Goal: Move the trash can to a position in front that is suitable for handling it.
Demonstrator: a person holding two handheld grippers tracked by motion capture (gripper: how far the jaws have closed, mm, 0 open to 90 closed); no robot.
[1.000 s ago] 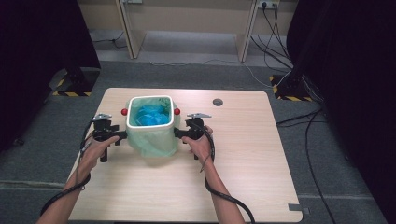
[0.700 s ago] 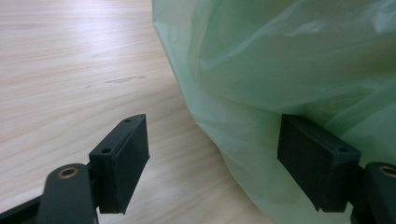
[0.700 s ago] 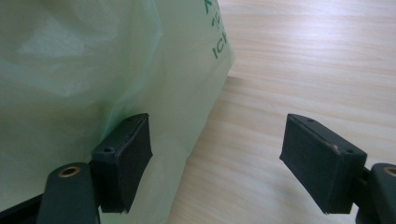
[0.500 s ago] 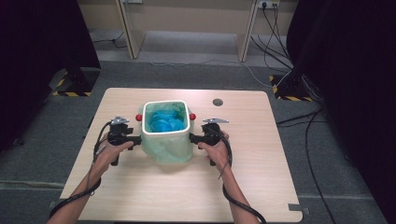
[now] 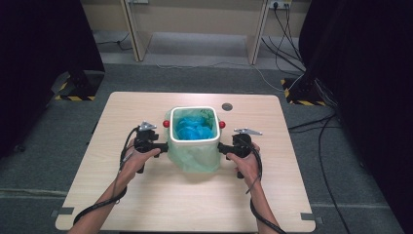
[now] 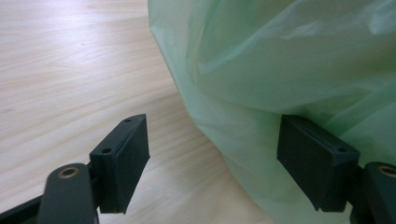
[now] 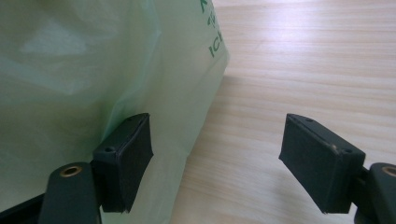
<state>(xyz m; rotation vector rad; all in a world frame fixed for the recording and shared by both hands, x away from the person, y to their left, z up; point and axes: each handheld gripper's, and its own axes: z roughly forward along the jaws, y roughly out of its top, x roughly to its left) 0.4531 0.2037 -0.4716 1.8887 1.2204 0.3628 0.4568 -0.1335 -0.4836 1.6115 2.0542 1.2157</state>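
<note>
A: Wooden table [image 5: 146, 204] first. Where's the bin?

B: Mid-table. White bin [image 5: 194, 111] stands upright, pale green bag [image 5: 197, 156] draped over its rim and down the sides, blue material [image 5: 194, 127] inside. Two red knobs [image 5: 166, 124] at the rim, one per side.

A: Your grippers?

B: You hold the left gripper [image 6: 212, 154] against the bag's left flank, jaws spread wide, one pad touching plastic, nothing clamped. Your right gripper [image 7: 217, 154] mirrors it on the opposite flank: jaws apart, one pad on the bag, the other over bare wood.
</note>
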